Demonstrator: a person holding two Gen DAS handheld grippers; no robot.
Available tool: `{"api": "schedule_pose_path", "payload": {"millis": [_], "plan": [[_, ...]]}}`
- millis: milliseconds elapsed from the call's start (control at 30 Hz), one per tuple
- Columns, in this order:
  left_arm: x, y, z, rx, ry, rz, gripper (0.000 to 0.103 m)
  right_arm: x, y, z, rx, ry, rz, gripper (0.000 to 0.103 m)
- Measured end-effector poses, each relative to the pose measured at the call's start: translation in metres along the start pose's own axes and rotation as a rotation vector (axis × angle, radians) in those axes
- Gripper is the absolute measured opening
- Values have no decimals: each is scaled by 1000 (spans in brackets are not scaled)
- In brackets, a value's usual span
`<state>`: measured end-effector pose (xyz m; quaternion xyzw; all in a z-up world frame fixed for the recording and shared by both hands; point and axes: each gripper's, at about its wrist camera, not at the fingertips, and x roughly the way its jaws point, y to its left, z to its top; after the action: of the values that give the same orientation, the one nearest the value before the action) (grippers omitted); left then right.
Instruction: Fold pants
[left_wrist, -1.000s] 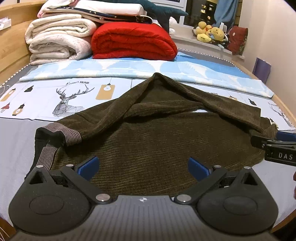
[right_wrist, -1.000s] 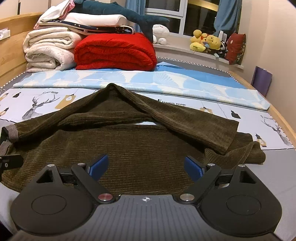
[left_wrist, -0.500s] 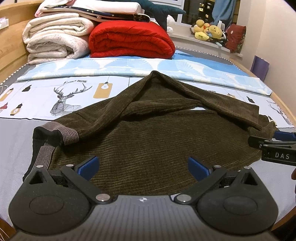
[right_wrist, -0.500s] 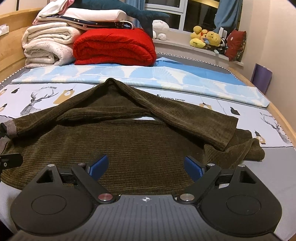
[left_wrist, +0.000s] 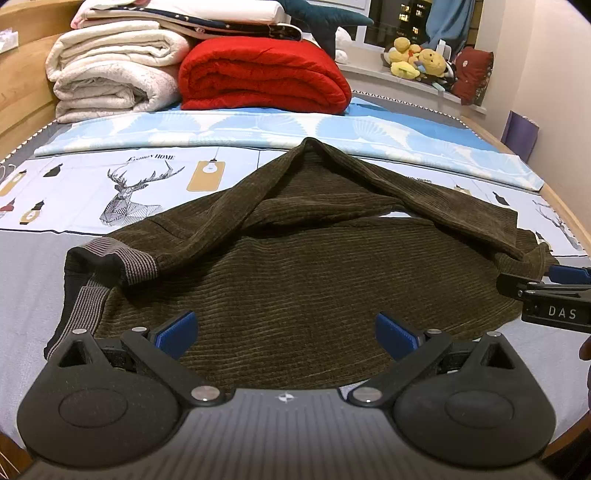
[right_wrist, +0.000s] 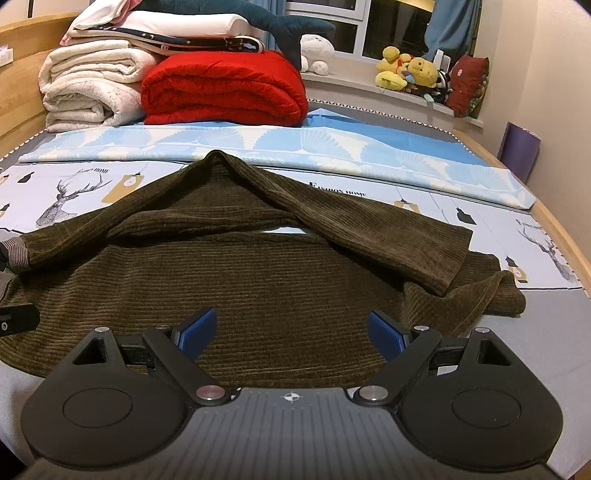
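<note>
Pants: the brown corduroy pants (left_wrist: 295, 266) lie on the bed (left_wrist: 29, 280) in front of you, folded into a wide shape with a peak pointing to the far side. The near edge is just under both of your grippers.
Waistband: the grey ribbed waistband (left_wrist: 110, 258) is at the left end of the pants, partly turned over.
Leg ends: at the right end, one leg end lies over the other (right_wrist: 443, 266).
Left gripper: your left gripper (left_wrist: 284, 330) is released, the blue pads (left_wrist: 173, 328) wide apart above the near edge of the pants. It holds nothing.
Right gripper: your right gripper (right_wrist: 291, 332) is also spread wide and empty, above the near edge of the cloth. In the left view its side shows at the right end of the pants (left_wrist: 546, 299).
Sheet: a printed sheet with a deer drawing (left_wrist: 129, 195) lies under the pants.
Far side: a red folded blanket (right_wrist: 225, 88) sits beside white folded quilts (right_wrist: 88, 88), well apart from the pants.
Window sill: plush toys (right_wrist: 410, 74) sit there.
</note>
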<state>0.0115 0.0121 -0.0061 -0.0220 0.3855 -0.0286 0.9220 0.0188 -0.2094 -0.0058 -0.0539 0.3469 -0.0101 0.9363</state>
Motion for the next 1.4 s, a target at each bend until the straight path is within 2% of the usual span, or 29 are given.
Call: {"api": "schedule_pose_path", "payload": {"millis": [400, 700, 1067, 1200, 1400], "plan": [[0, -1, 0, 2, 0, -4, 102, 2, 1, 1, -2, 9, -6, 90], [-2, -8, -3, 46, -24, 6, 101, 2, -1, 1, 21, 10, -1, 90], [-3, -6, -1, 36, -22, -6, 101, -1, 1, 1, 13, 0, 8, 89], [-2, -6, -1, 36, -13, -6, 101, -4, 2, 1, 0, -17, 19, 81], [-1, -7, -2, 41, -5, -11, 101, -6, 2, 2, -4, -38, 10, 79]]}}
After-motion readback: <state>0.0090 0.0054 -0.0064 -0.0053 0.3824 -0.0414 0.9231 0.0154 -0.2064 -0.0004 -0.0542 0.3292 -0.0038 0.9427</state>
